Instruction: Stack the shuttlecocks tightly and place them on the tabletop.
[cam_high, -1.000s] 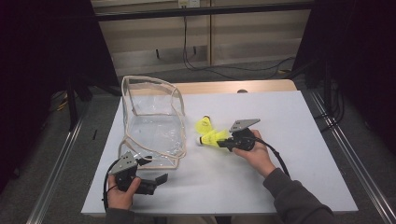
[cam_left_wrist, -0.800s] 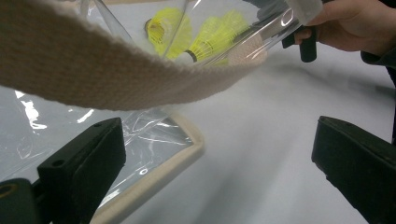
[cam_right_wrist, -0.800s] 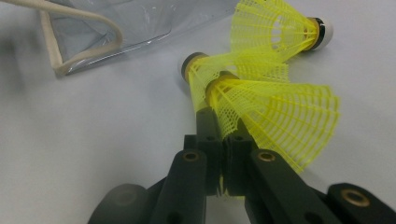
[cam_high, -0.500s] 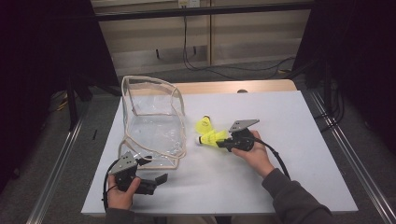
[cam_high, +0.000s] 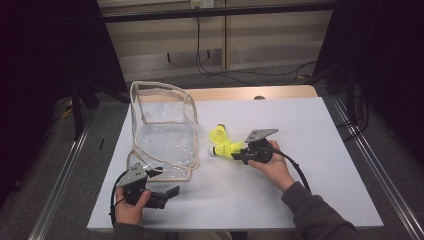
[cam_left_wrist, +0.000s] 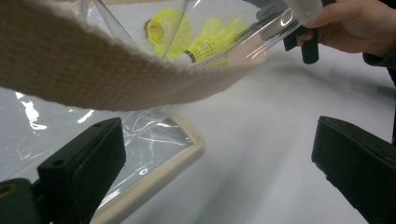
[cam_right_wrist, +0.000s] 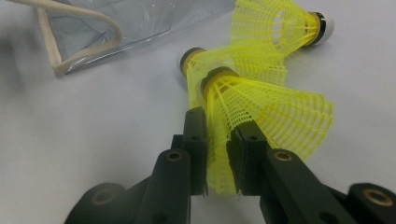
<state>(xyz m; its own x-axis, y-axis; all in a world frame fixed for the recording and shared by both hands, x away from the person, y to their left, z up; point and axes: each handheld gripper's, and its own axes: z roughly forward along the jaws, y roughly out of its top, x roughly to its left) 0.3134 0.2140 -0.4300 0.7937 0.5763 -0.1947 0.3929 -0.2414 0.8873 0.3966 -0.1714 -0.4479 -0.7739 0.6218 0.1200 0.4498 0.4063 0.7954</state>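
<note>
At the centre of the high view, 2 unmarked yellow mesh shuttlecocks (cam_high: 223, 144) lie on the table, one's skirt apparently pinched by the just-loosening right gripper (cam_right_wrist: 219, 156), the left gripper (cam_high: 170, 192) spread.

A person's two forearms and hands beside a white table (cam_high: 320, 150). The right arm wears a dark grey long sleeve (cam_high: 320, 217) ending at the wrist. Each hand carries a black two-jaw gripper: the left gripper (cam_high: 170, 192) and right gripper (cam_high: 239, 156) each have a grey three-cornered plate on top and a black trailing cable. Brass-coloured round fittings dot the right gripper's arms (cam_right_wrist: 217, 156); its pads are flat black blocks.
</note>
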